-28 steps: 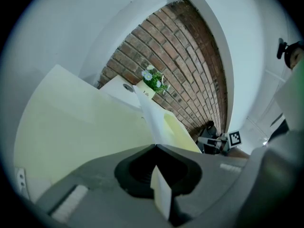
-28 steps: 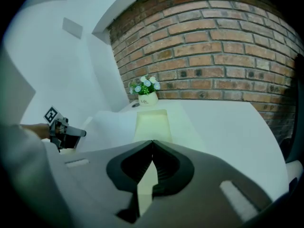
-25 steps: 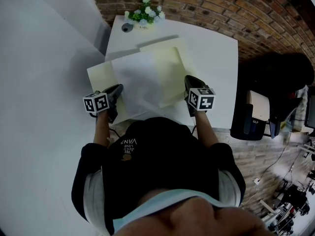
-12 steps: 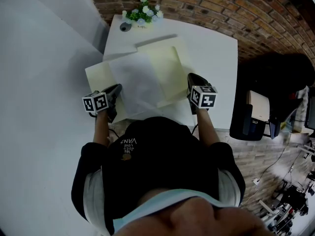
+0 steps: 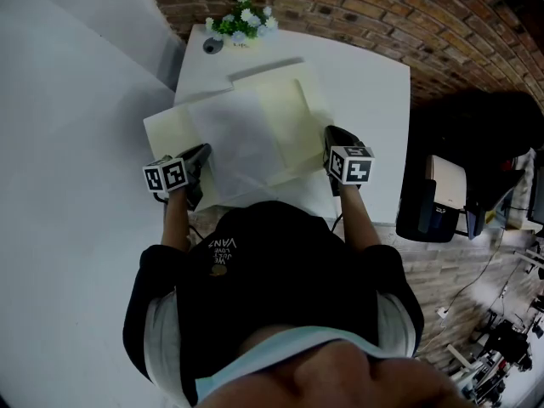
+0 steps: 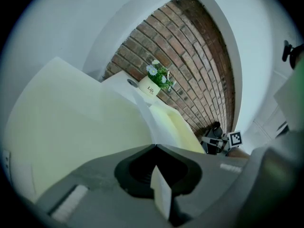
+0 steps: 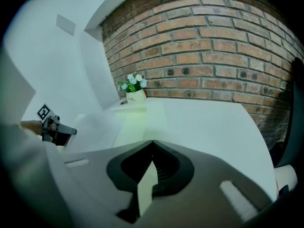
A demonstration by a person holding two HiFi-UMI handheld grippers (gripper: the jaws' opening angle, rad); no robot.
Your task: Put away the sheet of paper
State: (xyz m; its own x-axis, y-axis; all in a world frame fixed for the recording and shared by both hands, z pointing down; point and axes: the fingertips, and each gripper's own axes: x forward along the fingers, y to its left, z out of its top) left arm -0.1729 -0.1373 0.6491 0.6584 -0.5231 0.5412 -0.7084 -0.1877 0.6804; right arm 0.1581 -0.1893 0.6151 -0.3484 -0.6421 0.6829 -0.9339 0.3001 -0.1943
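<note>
A white sheet of paper (image 5: 238,138) lies over an open pale yellow folder (image 5: 289,113) on the white table (image 5: 365,83). My left gripper (image 5: 205,153) sits at the sheet's near left corner. Its jaws are shut on a thin white edge (image 6: 160,194), which looks like the sheet's. The folder's flap (image 6: 71,127) fills the left of the left gripper view. My right gripper (image 5: 328,136) is at the folder's near right corner, shut on a thin pale edge (image 7: 146,184) that seems to be the folder's. Each gripper shows in the other's view, the right gripper (image 6: 223,141) and the left gripper (image 7: 52,125).
A small pot of white flowers (image 5: 240,25) and a round grey object (image 5: 210,47) stand at the table's far left corner against the brick wall (image 5: 382,11). A white wall runs along the left. Dark furniture (image 5: 467,143) stands right of the table.
The sheet and folder have shifted slightly left and away from me in the view. Both grippers have stayed shut and hardly moved.
</note>
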